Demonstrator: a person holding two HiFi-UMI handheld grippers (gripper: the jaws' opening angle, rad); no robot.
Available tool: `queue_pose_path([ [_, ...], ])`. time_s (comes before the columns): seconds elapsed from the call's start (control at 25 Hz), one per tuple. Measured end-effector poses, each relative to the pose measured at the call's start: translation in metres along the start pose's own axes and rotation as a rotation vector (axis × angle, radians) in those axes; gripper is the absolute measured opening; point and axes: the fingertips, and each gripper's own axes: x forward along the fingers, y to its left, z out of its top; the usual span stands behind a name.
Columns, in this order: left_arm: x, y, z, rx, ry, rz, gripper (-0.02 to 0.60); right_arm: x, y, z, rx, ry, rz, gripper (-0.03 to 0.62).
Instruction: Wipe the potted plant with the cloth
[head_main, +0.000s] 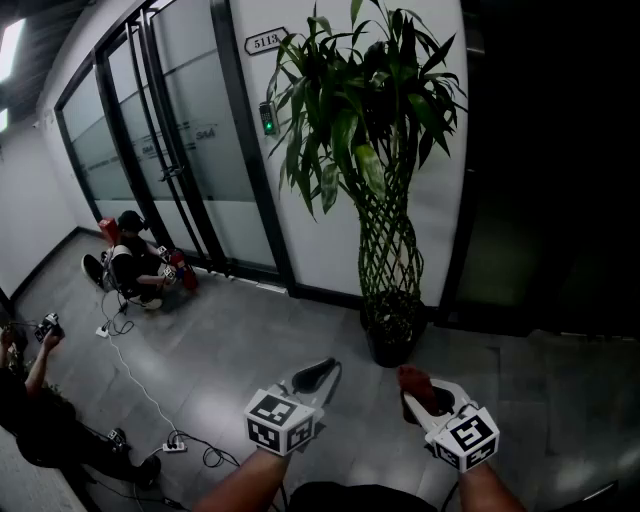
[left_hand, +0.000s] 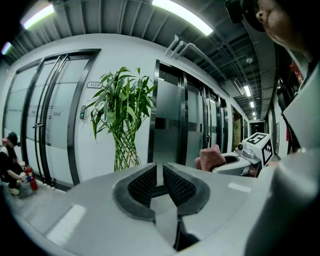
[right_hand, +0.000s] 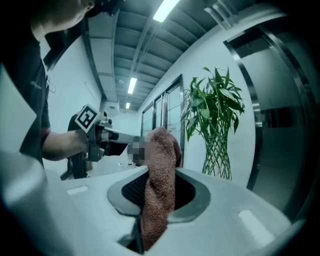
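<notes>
The potted plant (head_main: 388, 190), a bamboo with lattice-braided stalks and glossy strap-shaped leaves, stands in a dark round pot (head_main: 390, 338) on the smooth grey tiled floor (head_main: 250, 350), against a white wall (head_main: 320, 250) and ahead of both grippers. The right gripper (right_hand: 159, 176) is clamped on a nubby reddish-brown terry cloth (right_hand: 160, 150). The left gripper (left_hand: 159, 172) grips nothing, its dimpled black pads (left_hand: 144, 184) a narrow slit apart.

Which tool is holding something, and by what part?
Right tool pinches the cloth around its middle, with an end bunched out past the tips. Left tool holds nothing.
</notes>
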Motion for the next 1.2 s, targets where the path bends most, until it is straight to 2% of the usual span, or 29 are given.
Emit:
queue_pose_path([
  [0.16, 0.021, 0.001, 0.049, -0.029, -0.064, -0.037, 0.062, 0.01, -0.031, 0.019, -0.212, 0.027, -0.002, 0.069],
  [0.28, 0.037, 0.015, 0.09, -0.01, -0.079, -0.039, 0.074, 0.032, -0.051, 0.044, -0.341, 0.047, 0.002, 0.069],
  [0.52, 0.083, 0.06, 0.171, 0.064, -0.085, -0.05, 0.078, 0.093, -0.099, 0.144, -0.501, -0.018, -0.01, 0.069],
  [0.64, 0.113, 0.093, 0.205, 0.132, -0.066, -0.05, 0.1, 0.131, -0.125, 0.197, -0.591, -0.019, -0.056, 0.069],
  [0.8, 0.141, 0.138, 0.251, 0.175, -0.09, -0.039, 0.116, 0.174, -0.158, 0.258, -0.687, -0.019, -0.145, 0.069],
  [1.0, 0.178, 0.174, 0.284, 0.16, -0.119, -0.089, 0.172, 0.213, -0.21, 0.316, -0.789, -0.007, -0.305, 0.069],
  [1.2, 0.22, 0.206, 0.294, 0.162, -0.095, -0.066, 0.195, 0.251, -0.24, 0.345, -0.81, 0.004, -0.33, 0.069],
])
